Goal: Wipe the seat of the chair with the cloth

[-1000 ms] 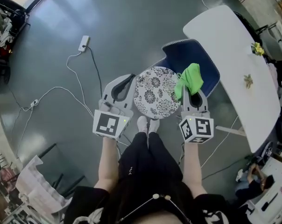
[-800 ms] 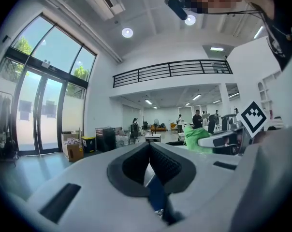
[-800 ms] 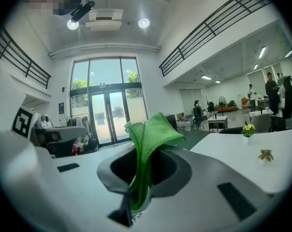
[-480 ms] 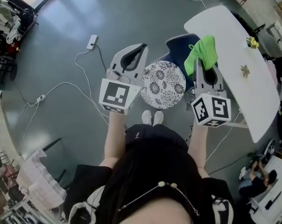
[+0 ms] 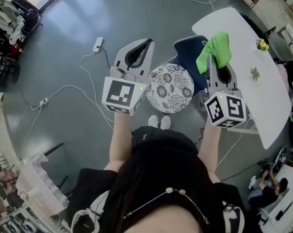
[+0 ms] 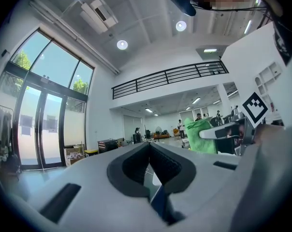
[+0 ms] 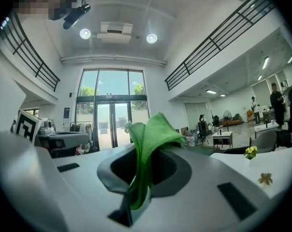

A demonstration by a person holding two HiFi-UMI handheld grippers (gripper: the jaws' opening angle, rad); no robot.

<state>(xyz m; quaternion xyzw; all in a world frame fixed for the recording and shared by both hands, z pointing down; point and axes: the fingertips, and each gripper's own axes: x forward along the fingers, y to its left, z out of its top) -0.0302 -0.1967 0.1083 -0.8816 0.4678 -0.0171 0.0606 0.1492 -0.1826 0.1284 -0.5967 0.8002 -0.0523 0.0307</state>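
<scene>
A round cushion with a black-and-white flower pattern (image 5: pixel 171 88) lies on the seat of a dark blue chair (image 5: pixel 189 48), straight ahead of the person's feet. My right gripper (image 5: pixel 212 58) is held up over the chair's right side, shut on a green cloth (image 5: pixel 214 49). The cloth (image 7: pixel 149 138) sticks up from the shut jaws of the right gripper (image 7: pixel 138 164) and folds over. My left gripper (image 5: pixel 144 44) is raised to the left of the cushion. The left gripper (image 6: pixel 149 149) is shut with nothing in it. The green cloth (image 6: pixel 199 136) shows off to its right.
A long white table (image 5: pixel 248 76) with small yellow flowers (image 5: pixel 261 43) stands right of the chair. White cables and a power strip (image 5: pixel 98 44) trail over the grey floor at left. The person's white shoes (image 5: pixel 156 122) are just below the cushion.
Both grippers have risen from beside the cushion to well above it, and the green cloth went up with the right one. Over the last half second they barely moved.
</scene>
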